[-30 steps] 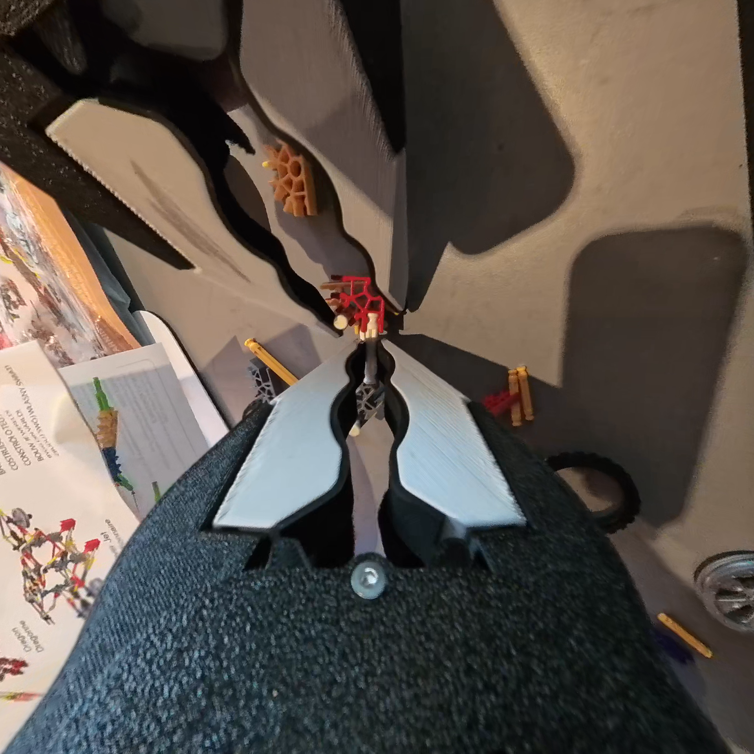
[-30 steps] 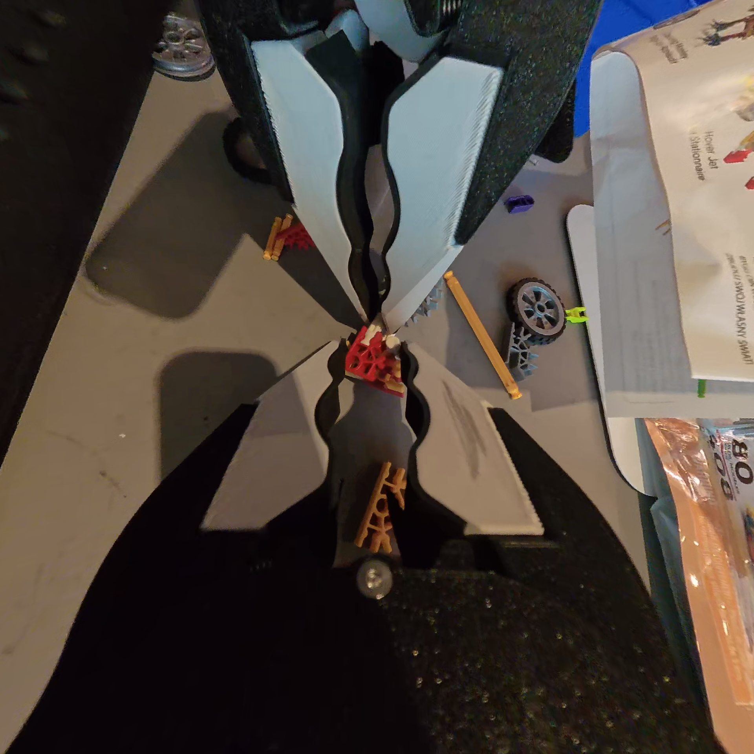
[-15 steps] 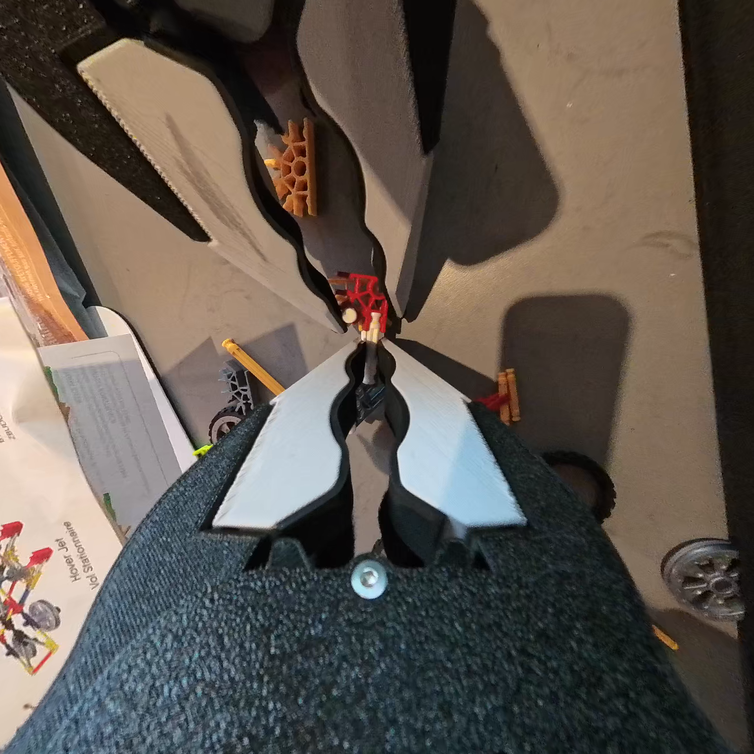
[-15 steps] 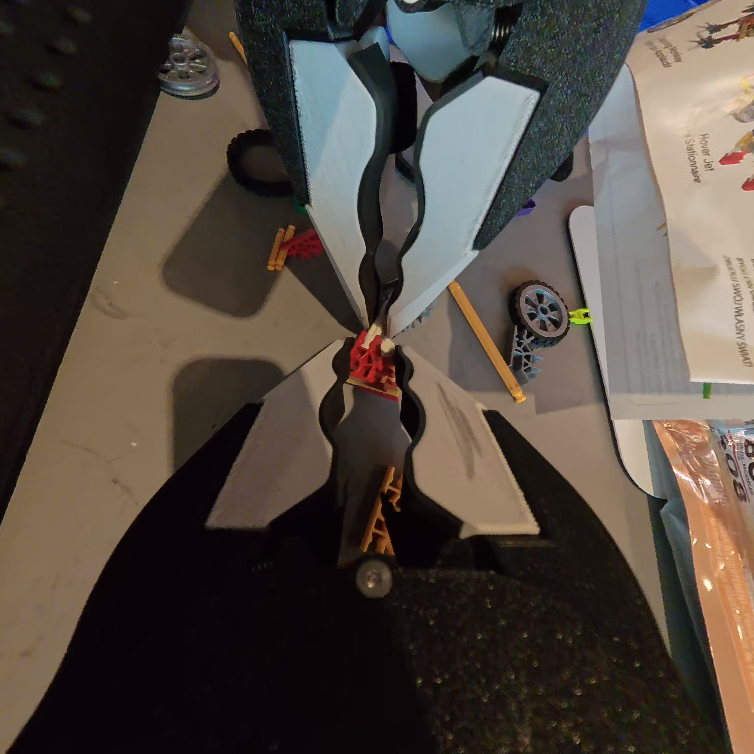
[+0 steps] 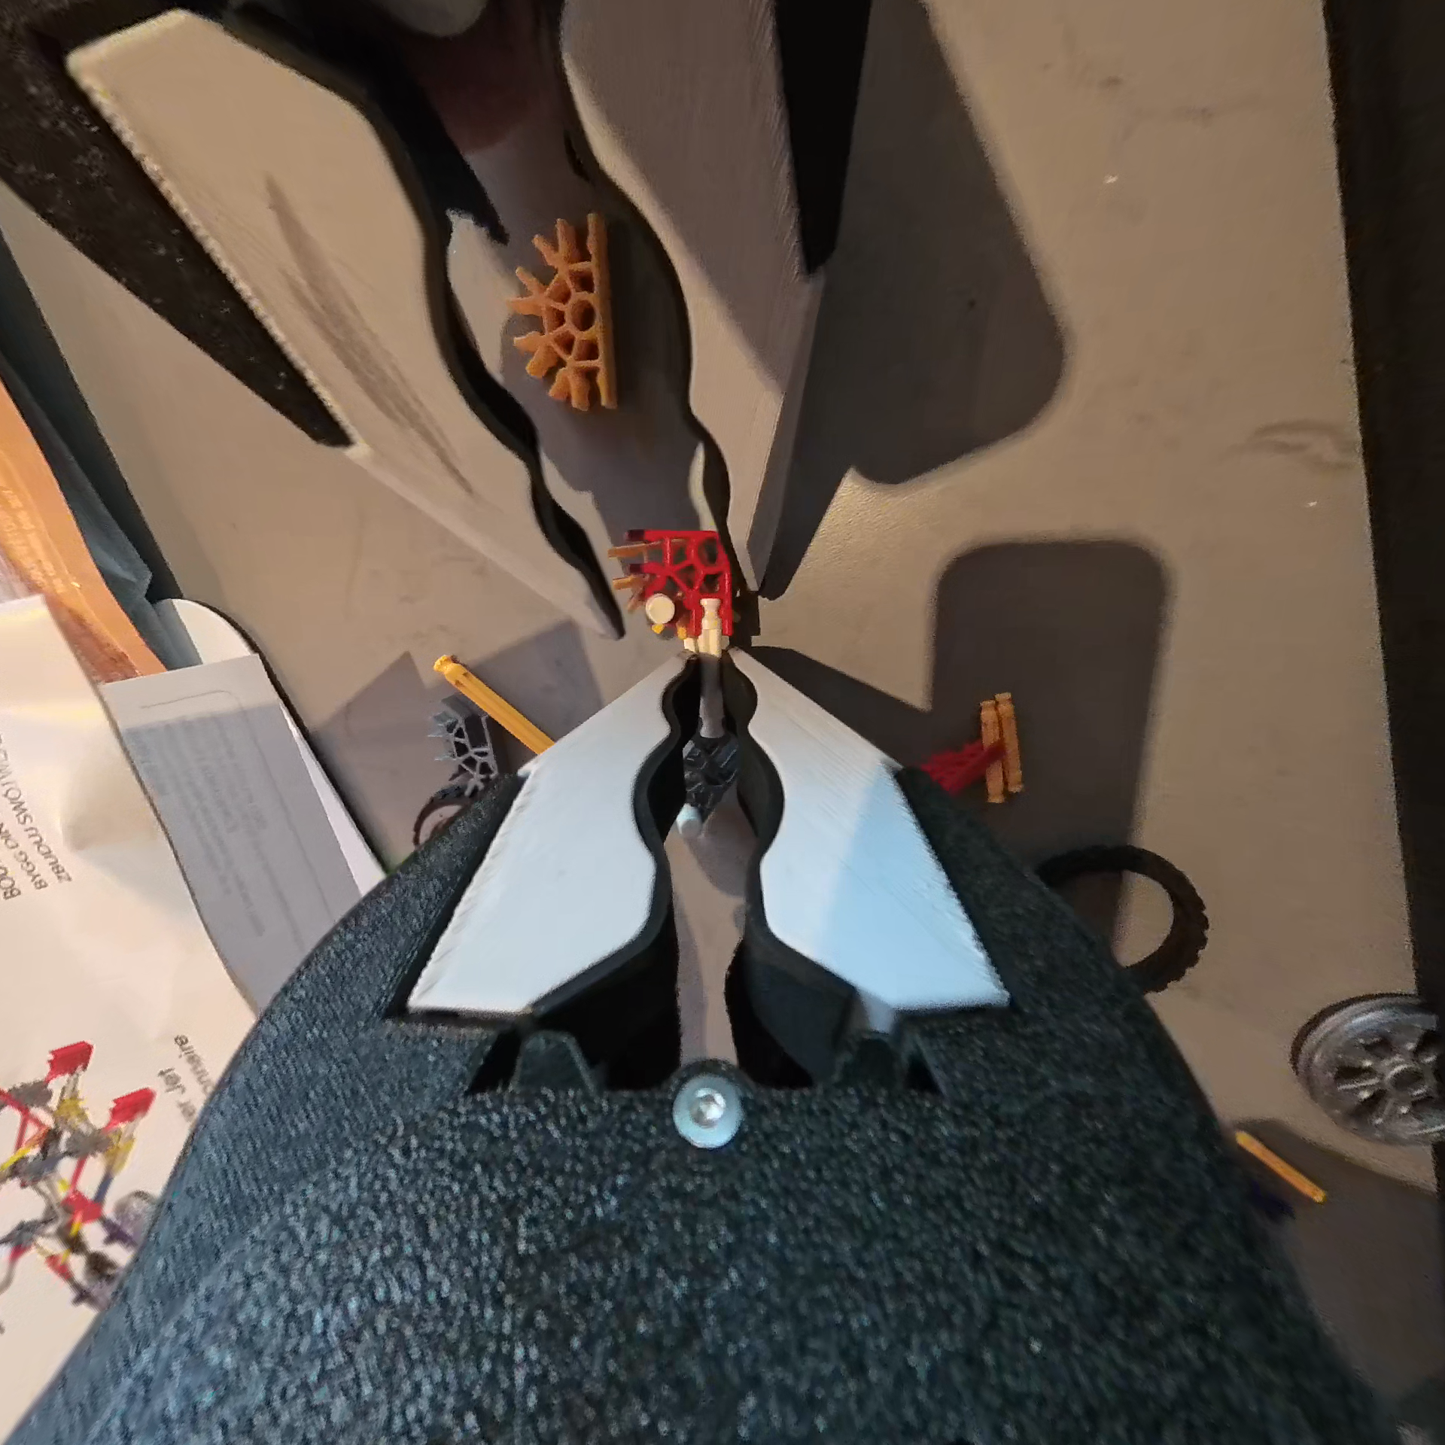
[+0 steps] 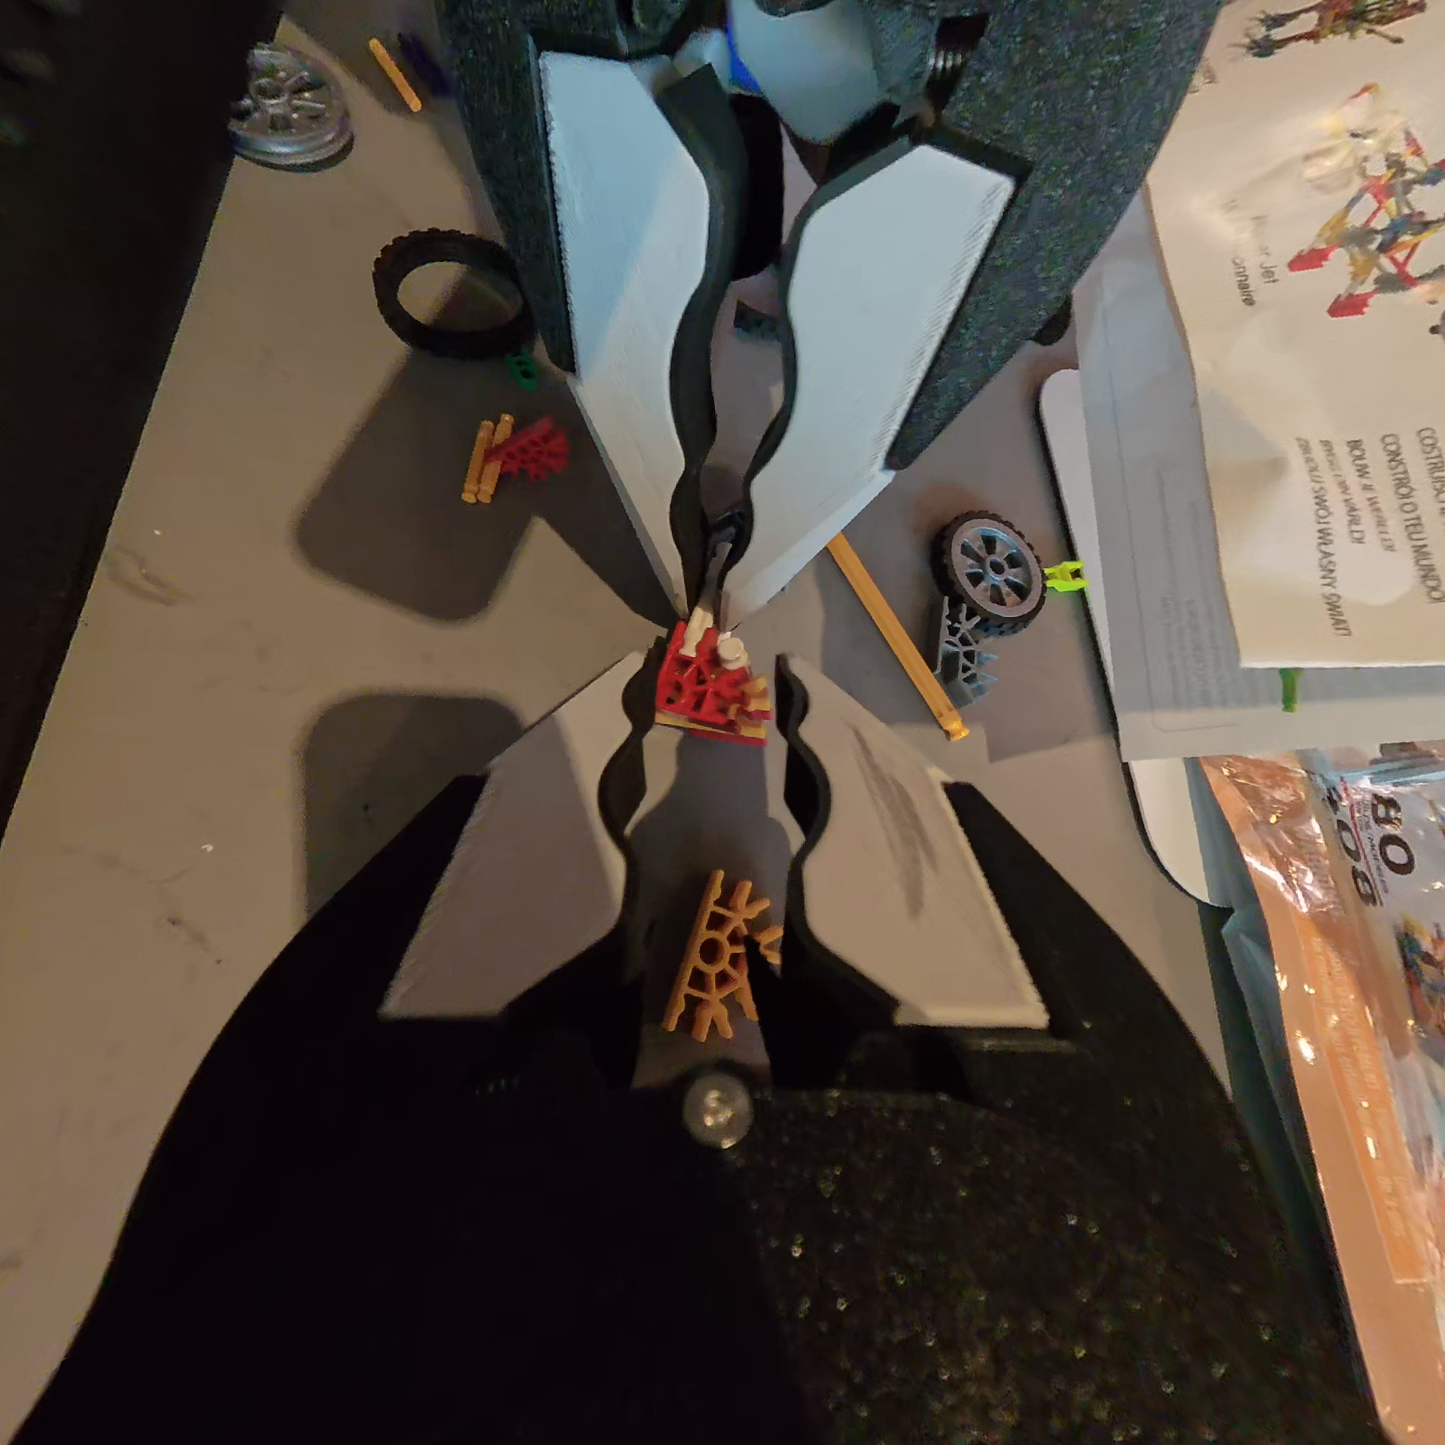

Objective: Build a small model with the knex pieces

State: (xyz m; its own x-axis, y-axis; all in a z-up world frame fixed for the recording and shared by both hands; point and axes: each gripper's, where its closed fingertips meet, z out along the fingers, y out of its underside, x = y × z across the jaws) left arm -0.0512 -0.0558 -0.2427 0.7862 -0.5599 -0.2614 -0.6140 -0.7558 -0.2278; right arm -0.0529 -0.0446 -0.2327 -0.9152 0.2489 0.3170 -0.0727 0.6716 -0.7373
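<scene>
My left gripper (image 5: 708, 665) is shut on a thin grey rod (image 5: 710, 704) with a black connector (image 5: 710, 770) behind it between the fingers. The rod's pale tip sits in a red connector stack (image 5: 688, 575) with tan pieces. My right gripper (image 6: 711, 665) faces the left gripper (image 6: 704, 606) tip to tip. Its jaws stand slightly apart around the red stack (image 6: 704, 684): the left pad touches it and a thin gap shows at the right pad. A tan fan-shaped connector (image 6: 715, 962) lies on the grey table under the right gripper.
On the table lie a black tyre (image 6: 449, 293), a silver hub (image 6: 289, 109), a red connector with tan rods (image 6: 516, 453), a yellow rod (image 6: 899, 633) and a grey connector with a wheel (image 6: 989, 571). Instruction sheets (image 6: 1290, 391) and a plastic bag (image 6: 1368, 1016) lie at the right. My two grippers' fingertips are within a few centimetres of each other. The silver hub (image 6: 289, 109) is about equally far from each gripper, around 20 cm. It is also in sight in the left wrist view (image 5: 1377, 1070).
The right gripper's jaws have parted a little around the red stack. Both grippers stay tip to tip, and the left gripper has shifted slightly.
</scene>
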